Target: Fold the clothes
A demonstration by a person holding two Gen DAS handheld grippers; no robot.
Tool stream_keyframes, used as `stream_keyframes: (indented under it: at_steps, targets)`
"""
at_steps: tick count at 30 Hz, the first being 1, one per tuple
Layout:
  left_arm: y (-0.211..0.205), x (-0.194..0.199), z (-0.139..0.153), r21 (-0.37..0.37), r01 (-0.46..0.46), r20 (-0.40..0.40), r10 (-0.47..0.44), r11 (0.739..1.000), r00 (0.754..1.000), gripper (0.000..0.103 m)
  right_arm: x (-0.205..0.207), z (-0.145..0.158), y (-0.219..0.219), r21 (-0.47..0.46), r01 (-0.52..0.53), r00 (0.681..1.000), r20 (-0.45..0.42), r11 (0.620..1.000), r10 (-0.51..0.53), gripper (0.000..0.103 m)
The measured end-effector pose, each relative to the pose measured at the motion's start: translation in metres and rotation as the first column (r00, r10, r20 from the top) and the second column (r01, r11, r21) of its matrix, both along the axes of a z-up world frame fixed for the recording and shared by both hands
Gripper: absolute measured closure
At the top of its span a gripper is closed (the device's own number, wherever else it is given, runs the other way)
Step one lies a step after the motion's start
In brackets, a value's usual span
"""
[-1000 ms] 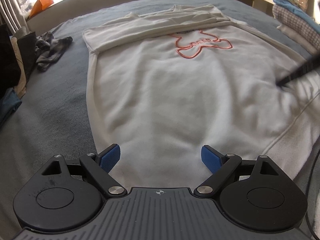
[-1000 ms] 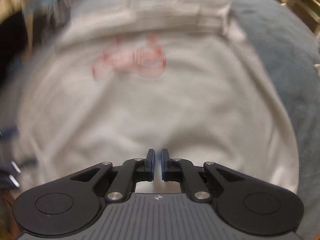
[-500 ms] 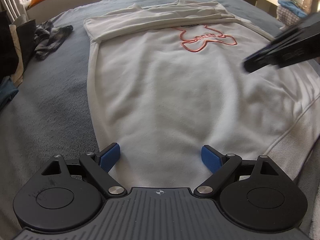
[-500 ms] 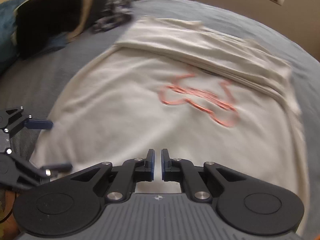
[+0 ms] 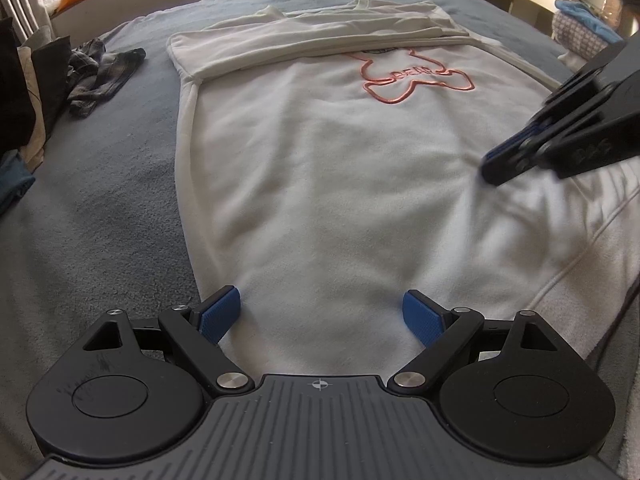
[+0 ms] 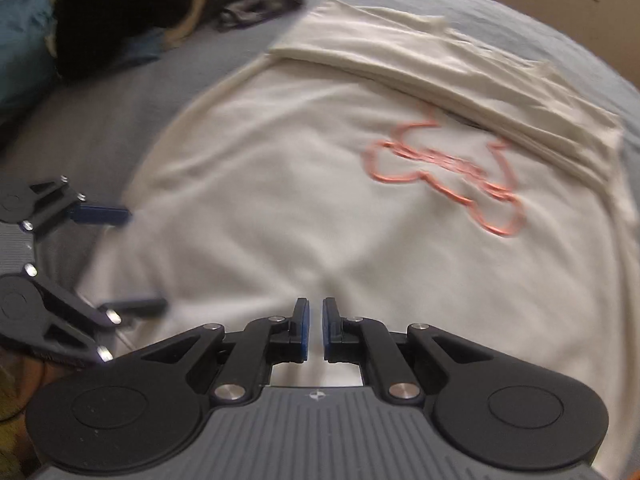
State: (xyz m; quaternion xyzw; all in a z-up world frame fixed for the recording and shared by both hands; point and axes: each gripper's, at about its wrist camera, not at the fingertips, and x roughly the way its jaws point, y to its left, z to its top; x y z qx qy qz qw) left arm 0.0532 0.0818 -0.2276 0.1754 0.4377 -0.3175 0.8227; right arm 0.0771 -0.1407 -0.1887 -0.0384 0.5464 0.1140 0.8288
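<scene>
White sweatshirt [image 5: 320, 184] flat on grey bed [image 5: 100, 220]. Left gripper [image 5: 321, 314] wide apart over hem, gripping nothing; right gripper [image 6: 315, 330] closed, empty, above shirt.

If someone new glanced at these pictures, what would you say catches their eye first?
A large white sweatshirt spread flat on the grey-blue bed fills both views, with an orange outline design on its chest just below the folded-over sleeves. The left gripper hangs wide open over the near hem, while the right gripper, shut and empty, hangs above the shirt's right side.
</scene>
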Motion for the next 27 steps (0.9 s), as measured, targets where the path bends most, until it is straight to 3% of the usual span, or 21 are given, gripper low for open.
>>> stream_keyframes:
  at_steps: [2, 6, 9, 12, 14, 16, 19, 25, 27]
  targets:
    - [0.004, 0.001, 0.002, -0.004, -0.011, 0.01, 0.011, 1.0, 1.0, 0.014, 0.004, -0.021, 0.008, -0.039, -0.037, 0.998, -0.05, 0.999, 0.035, 0.098]
    - [0.016, 0.006, 0.008, -0.015, -0.045, 0.038, 0.046, 0.999, 0.998, 0.014, -0.012, -0.02, -0.004, -0.035, -0.001, 0.996, -0.087, 0.999, -0.002, 0.098]
    - [0.037, 0.02, 0.013, -0.05, -0.132, 0.043, 0.134, 0.99, 0.99, 0.014, -0.026, -0.019, -0.001, -0.069, 0.011, 0.997, -0.076, 0.998, -0.016, 0.097]
    - [0.056, 0.04, 0.008, -0.09, -0.227, -0.036, 0.224, 0.97, 0.974, 0.019, -0.027, -0.015, -0.011, 0.014, 0.141, 0.987, -0.085, 0.99, -0.139, 0.094]
    - [0.066, 0.053, 0.004, -0.118, -0.281, -0.1, 0.27, 0.952, 0.958, 0.025, -0.027, -0.01, -0.025, 0.127, 0.26, 0.962, -0.117, 0.957, -0.246, 0.085]
    - [0.068, 0.062, 0.003, -0.144, -0.306, -0.128, 0.288, 0.941, 0.949, 0.026, -0.029, -0.009, -0.033, 0.203, 0.339, 0.938, -0.144, 0.919, -0.314, 0.082]
    - [0.062, 0.07, 0.005, -0.176, -0.304, -0.114, 0.288, 0.936, 0.951, 0.036, -0.036, -0.008, -0.035, 0.163, 0.389, 0.92, -0.12, 0.907, -0.373, 0.082]
    - [0.043, 0.091, -0.001, -0.202, -0.307, -0.085, 0.296, 0.93, 0.952, 0.048, -0.055, -0.018, -0.05, 0.251, 0.498, 0.867, -0.13, 0.83, -0.481, 0.082]
    - [0.037, 0.095, -0.001, -0.2, -0.309, -0.069, 0.301, 0.93, 0.951, 0.056, -0.06, -0.021, -0.052, 0.274, 0.517, 0.855, -0.123, 0.811, -0.504, 0.082]
